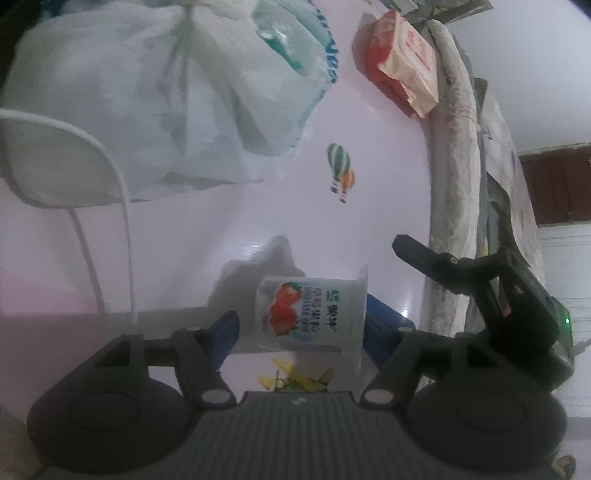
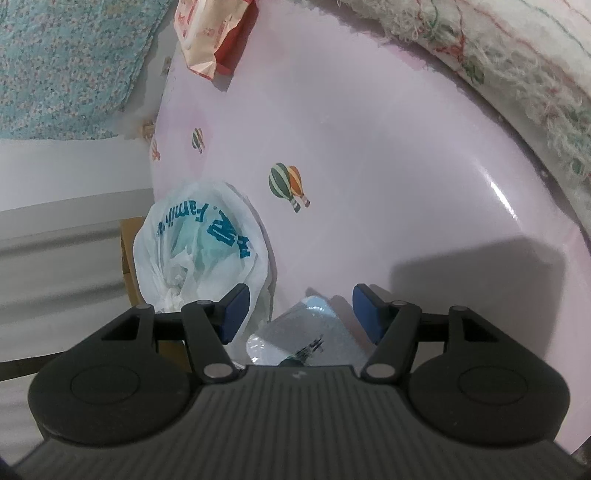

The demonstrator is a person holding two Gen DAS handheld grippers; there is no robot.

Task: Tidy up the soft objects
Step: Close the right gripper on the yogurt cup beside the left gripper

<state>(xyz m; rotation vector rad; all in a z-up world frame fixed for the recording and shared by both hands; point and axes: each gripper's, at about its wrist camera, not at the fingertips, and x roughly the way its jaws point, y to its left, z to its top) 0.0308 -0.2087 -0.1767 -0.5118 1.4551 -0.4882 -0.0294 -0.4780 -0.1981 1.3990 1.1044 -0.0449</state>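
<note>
My left gripper (image 1: 301, 325) is shut on a white yogurt cup (image 1: 312, 314) with a strawberry label, held sideways just above the pink table (image 1: 258, 221). The cup's foil lid (image 2: 306, 332) shows below my right gripper (image 2: 299, 314), which is open and empty above it. A knotted white plastic bag (image 1: 159, 96) with teal print lies at the table's far left; it also shows in the right wrist view (image 2: 199, 243). A red and cream soft packet (image 1: 402, 62) lies at the far end, and also shows in the right wrist view (image 2: 210, 33).
A fluffy pale blanket (image 1: 458, 155) runs along the table's right edge, also in the right wrist view (image 2: 517, 74). A white chair back (image 1: 55, 158) stands at the left. A blue floral cloth (image 2: 66, 62) lies beyond the table. The other gripper's black body (image 1: 509, 295) is at the right.
</note>
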